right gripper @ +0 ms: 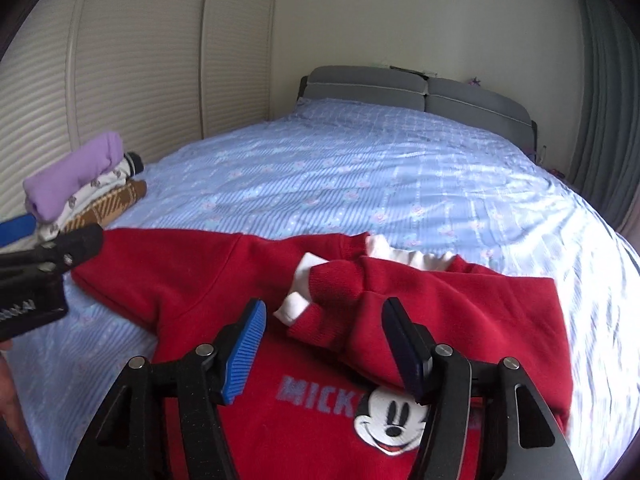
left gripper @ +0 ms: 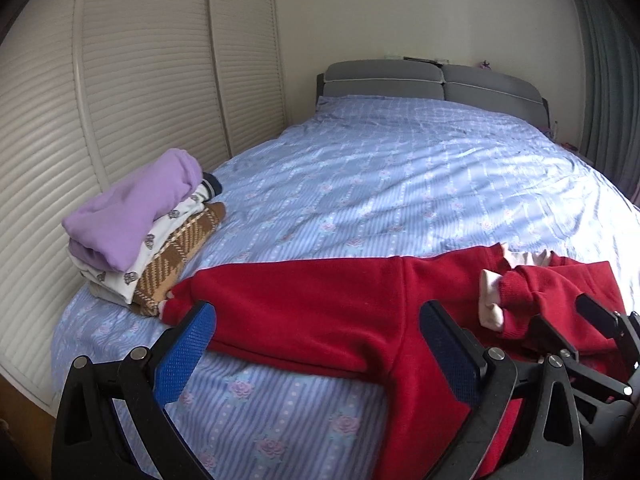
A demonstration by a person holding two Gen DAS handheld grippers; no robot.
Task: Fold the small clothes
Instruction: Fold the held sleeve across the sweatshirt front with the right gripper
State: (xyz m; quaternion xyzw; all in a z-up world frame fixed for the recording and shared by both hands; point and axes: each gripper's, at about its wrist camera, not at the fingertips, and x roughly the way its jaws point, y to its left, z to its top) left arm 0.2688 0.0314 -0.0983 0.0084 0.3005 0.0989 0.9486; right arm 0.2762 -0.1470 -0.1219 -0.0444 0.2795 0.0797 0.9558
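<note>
Blue floral bedsheet (right gripper: pixel 360 184), red sweatshirt (right gripper: pixel 192 276) spread flat, right gripper (right gripper: pixel 324 344) and left gripper (left gripper: pixel 316 344) both spread apart above it, holding nothing

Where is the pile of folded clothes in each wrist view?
Left wrist: the pile sits at left centre on the bed, touching the stretched sleeve tip of the red sweater.
Right wrist: the pile sits at the far left edge, just above the left gripper, which enters from the left.
Shared landmark: the grey headboard at the far end of the bed.
</note>
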